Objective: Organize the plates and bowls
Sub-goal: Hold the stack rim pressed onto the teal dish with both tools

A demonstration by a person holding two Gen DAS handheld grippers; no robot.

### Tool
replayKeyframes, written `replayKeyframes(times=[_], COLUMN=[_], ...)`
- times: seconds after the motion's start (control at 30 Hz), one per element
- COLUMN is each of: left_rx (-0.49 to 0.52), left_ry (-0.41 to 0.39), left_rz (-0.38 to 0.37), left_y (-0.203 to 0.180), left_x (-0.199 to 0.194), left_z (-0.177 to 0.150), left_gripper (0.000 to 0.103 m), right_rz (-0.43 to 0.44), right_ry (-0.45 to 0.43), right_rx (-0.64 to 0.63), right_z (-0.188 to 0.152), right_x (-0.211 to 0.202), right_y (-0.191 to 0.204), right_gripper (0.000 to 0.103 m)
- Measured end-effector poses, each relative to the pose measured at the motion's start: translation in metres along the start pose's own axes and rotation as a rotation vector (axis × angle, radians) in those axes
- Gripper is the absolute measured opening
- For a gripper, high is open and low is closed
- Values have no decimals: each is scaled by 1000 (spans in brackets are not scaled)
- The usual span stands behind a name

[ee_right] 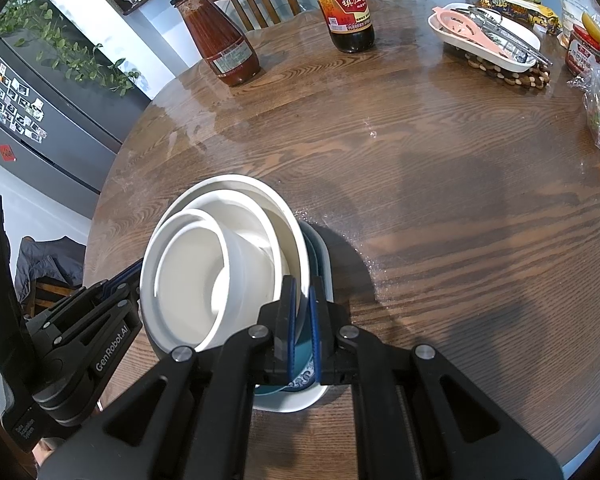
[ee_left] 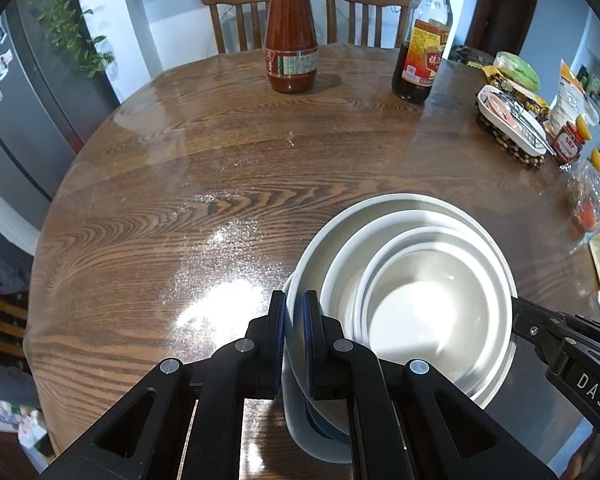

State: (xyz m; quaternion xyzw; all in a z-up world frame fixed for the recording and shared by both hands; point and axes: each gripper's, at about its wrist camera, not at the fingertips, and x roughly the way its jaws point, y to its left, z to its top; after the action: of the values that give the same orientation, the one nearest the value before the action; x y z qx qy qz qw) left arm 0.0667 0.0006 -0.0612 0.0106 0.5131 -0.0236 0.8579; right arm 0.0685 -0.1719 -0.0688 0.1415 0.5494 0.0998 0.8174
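Table: one round wooden table (ee_left: 228, 152), glossy with glare near its near edge.
Bowls: three white bowls (ee_left: 416, 300) nested one inside another, the smallest innermost, standing near the table's near edge.
Plates: under the bowls, one blue-patterned dish (ee_right: 306, 376) inside one white plate (ee_right: 296, 402); whether more lie beneath cannot be told.
Left gripper (ee_left: 294, 344): its two blue-padded fingers are clamped on the rim of the largest bowl, one inside and one outside, at the stack's left side.
Right gripper (ee_right: 302, 328): its two fingers are pinched over the rims at the stack's right side, the outer finger against the blue dish.
Bottles: two at the far edge, one red sauce jar (ee_left: 291, 36) and one dark vinegar bottle (ee_left: 422, 44), apart from each other.
Chairs: two wooden chairs (ee_left: 240, 16) behind the far edge.
Right edge: one white tray (ee_right: 482, 42) on a beaded trivet, holding a pink scoop and metal utensils; beside it, packets and one red-lidded jar (ee_right: 584, 54).
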Motion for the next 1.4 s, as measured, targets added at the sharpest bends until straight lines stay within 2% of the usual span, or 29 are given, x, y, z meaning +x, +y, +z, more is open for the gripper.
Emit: replayKeyframes(times=[1.4], left_rx=[2], left_ry=[11], left_rz=[3], left_y=[-1], left_x=[-1], left_z=[0], left_gripper=[5], right_rz=[-5], right_ry=[7], right_rx=[-6], right_z=[-1], right_x=[2], right_y=[2], right_gripper=[10])
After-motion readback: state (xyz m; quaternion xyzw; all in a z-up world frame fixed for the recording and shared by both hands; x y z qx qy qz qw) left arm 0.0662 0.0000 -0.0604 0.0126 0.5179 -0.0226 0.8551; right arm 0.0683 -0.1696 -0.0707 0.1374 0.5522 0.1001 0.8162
